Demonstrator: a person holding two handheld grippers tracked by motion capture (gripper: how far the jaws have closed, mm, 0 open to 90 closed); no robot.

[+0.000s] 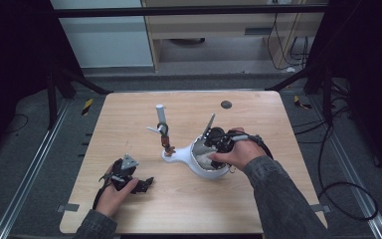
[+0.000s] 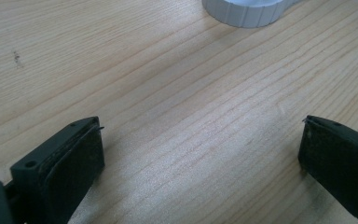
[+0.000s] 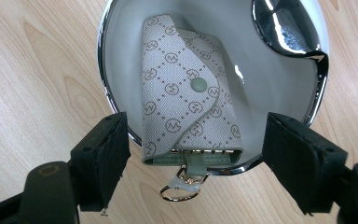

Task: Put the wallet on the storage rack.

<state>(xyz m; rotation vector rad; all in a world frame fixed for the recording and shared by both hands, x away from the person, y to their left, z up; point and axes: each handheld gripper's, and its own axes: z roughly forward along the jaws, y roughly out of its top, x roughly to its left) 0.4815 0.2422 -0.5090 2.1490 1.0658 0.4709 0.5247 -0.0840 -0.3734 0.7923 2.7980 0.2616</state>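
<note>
A pale monogram key case (image 3: 186, 102) with a snap button lies inside a white bowl with a chrome rim (image 3: 103, 70). Its metal ring (image 3: 179, 191) hangs over the near edge of the rim. My right gripper (image 3: 193, 140) hovers just above the bowl (image 1: 206, 172); its jaws stand open on either side of the case and do not touch it. The bowl belongs to a white stand whose upright post (image 1: 161, 119) has small brown items (image 1: 167, 144) hanging on it. My left gripper (image 1: 146, 184) rests low at the table's front left, open and empty (image 2: 203, 140).
The wooden table (image 1: 129, 114) has a dark round cap (image 1: 226, 104) near its far edge. The stand's white ribbed base (image 2: 242, 11) lies ahead of the left gripper. Metal rails and cables (image 1: 338, 199) run along the floor beside the table.
</note>
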